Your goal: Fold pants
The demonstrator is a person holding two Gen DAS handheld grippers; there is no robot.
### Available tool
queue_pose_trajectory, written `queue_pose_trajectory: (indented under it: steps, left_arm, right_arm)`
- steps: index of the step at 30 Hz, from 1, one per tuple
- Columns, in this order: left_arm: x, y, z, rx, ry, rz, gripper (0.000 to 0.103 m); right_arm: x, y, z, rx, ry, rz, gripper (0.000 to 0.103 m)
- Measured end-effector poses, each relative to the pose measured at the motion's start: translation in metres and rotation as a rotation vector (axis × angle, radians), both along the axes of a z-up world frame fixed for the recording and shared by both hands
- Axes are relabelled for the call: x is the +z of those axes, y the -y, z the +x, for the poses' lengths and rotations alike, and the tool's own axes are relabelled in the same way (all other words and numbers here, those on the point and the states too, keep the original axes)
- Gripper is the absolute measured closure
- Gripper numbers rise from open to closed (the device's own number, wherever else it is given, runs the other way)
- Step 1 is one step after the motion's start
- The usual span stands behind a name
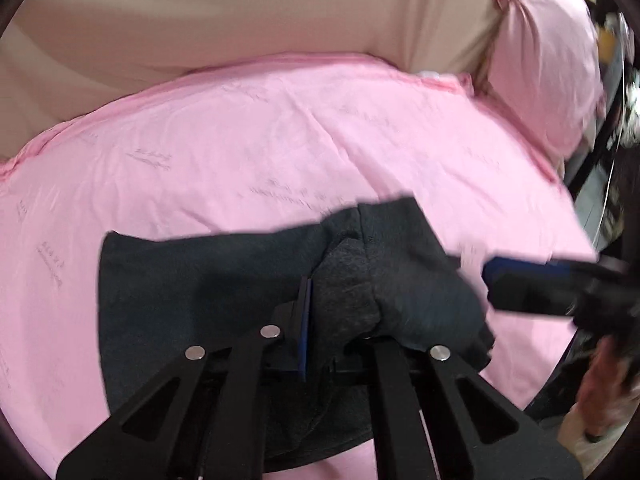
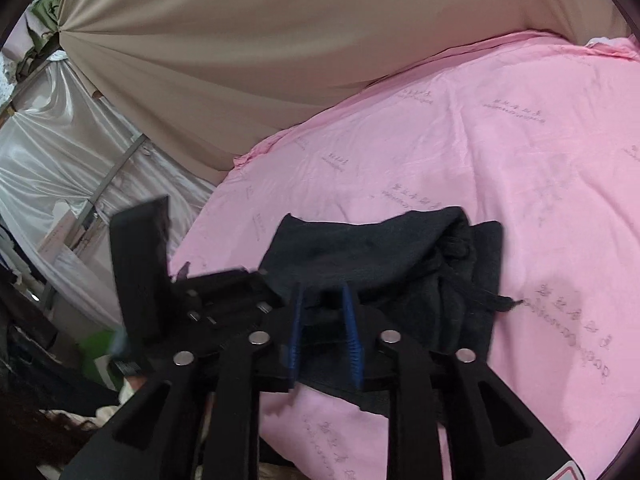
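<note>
Dark grey pants (image 1: 208, 280) lie bunched and partly folded on a pink bedsheet (image 1: 240, 140). My left gripper (image 1: 340, 316) is shut on a thick bunch of the pants fabric between its blue-padded fingers. In the right wrist view the pants (image 2: 380, 256) lie just ahead of my right gripper (image 2: 326, 300), whose blue pads stand apart with nothing between them, low over the near edge of the fabric. The right gripper also shows in the left wrist view (image 1: 532, 284), at the right of the pants. A drawstring end (image 2: 508, 303) trails on the sheet.
A pink pillow (image 1: 548, 64) lies at the far right of the bed. A beige curtain (image 2: 280, 40) hangs behind the bed. White satin drapes (image 2: 48, 152) and clutter stand off the bed's left side. The left gripper's body (image 2: 140, 264) shows at left.
</note>
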State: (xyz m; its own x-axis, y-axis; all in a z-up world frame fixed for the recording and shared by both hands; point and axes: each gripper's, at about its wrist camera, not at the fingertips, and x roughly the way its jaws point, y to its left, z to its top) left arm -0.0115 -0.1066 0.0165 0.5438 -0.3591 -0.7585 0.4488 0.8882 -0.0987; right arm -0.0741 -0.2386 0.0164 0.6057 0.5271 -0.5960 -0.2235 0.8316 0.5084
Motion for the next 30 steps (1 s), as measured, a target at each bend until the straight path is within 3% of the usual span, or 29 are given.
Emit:
queue_pose_trajectory:
  steps: [2,6,9,10,11,12,15,17,18,19,20,21,22,23,27,30]
  left_arm:
    - [0.015,-0.011,0.003,0.006,0.027,-0.029,0.098]
    - [0.03,-0.017,0.006,0.007,0.034,-0.056,0.098]
    - [0.03,-0.015,0.003,0.003,0.031,-0.048,0.098]
    - [0.032,-0.013,0.001,-0.008,0.022,-0.045,0.098]
    - [0.033,-0.012,-0.001,-0.017,0.02,-0.046,0.098]
    - [0.036,-0.011,-0.005,-0.026,0.02,-0.048,0.098]
    - [0.036,-0.002,-0.017,-0.064,0.021,-0.048,0.098]
    - [0.018,0.014,-0.026,-0.11,-0.012,-0.032,0.095]
    - [0.004,0.022,-0.028,-0.133,-0.043,-0.018,0.09]
    - [-0.02,0.034,-0.028,-0.155,-0.105,0.018,0.087]
    - [-0.04,0.041,-0.028,-0.163,-0.157,0.05,0.081]
    - [-0.054,0.044,-0.03,-0.164,-0.185,0.071,0.081]
    - [-0.055,0.041,-0.038,-0.164,-0.135,0.072,0.08]
    - [-0.049,0.036,-0.046,-0.176,-0.104,0.067,0.073]
    - [-0.006,-0.006,-0.065,-0.13,0.003,-0.03,0.015]
    - [0.019,-0.035,-0.071,-0.055,0.103,-0.027,0.013]
  right_arm:
    - [-0.011,-0.005,0.003,-0.035,-0.03,-0.156,0.074]
    - [-0.036,-0.018,0.026,0.006,-0.084,-0.225,0.074]
    - [-0.05,-0.022,0.04,0.004,-0.109,-0.273,0.067]
    - [-0.053,-0.024,0.043,0.021,-0.106,-0.255,0.076]
    - [-0.052,-0.025,0.044,0.048,-0.105,-0.218,0.093]
    - [-0.043,-0.025,0.041,0.054,-0.079,-0.183,0.098]
    - [-0.019,-0.016,0.026,0.028,0.007,-0.163,0.098]
    - [-0.033,-0.004,0.033,0.0,-0.031,-0.165,0.098]
    - [-0.055,0.003,0.042,-0.024,-0.108,-0.203,0.094]
    - [-0.068,0.011,0.046,-0.032,-0.144,-0.174,0.095]
    - [-0.069,0.022,0.043,-0.055,-0.142,-0.087,0.095]
    - [-0.065,0.031,0.036,-0.086,-0.163,-0.029,0.094]
    - [-0.059,0.037,0.029,-0.115,-0.153,-0.027,0.087]
    - [-0.049,0.043,0.02,-0.155,-0.122,-0.034,0.081]
    - [-0.023,0.05,0.001,-0.114,-0.074,0.105,0.065]
    - [-0.026,0.018,0.016,-0.038,-0.094,0.051,0.051]
